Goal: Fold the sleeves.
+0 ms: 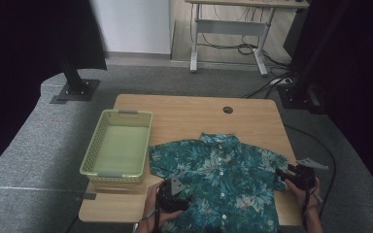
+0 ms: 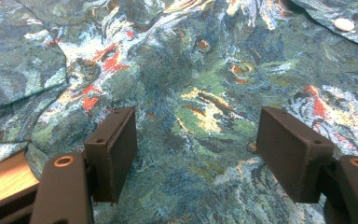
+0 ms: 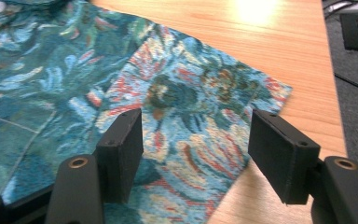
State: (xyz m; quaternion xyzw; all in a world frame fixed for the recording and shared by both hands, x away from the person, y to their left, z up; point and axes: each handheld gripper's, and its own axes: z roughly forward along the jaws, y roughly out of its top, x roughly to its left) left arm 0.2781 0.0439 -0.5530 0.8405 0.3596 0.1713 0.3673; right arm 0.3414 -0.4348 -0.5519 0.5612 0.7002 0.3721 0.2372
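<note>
Shirt lies flat at the table's near edge, both the left gripper and right gripper hang wide open over it, so I'd pinch the sleeve hem squarely before folding.

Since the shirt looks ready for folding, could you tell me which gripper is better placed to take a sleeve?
Probably the right gripper: its open jaws straddle the sleeve edge, while the left gripper hovers over the shirt's body.

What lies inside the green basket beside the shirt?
The green basket holds nothing that can be seen: its bare floor shows. A strip of floor behind its near wall stays hidden. The shirt lies outside it.
</note>
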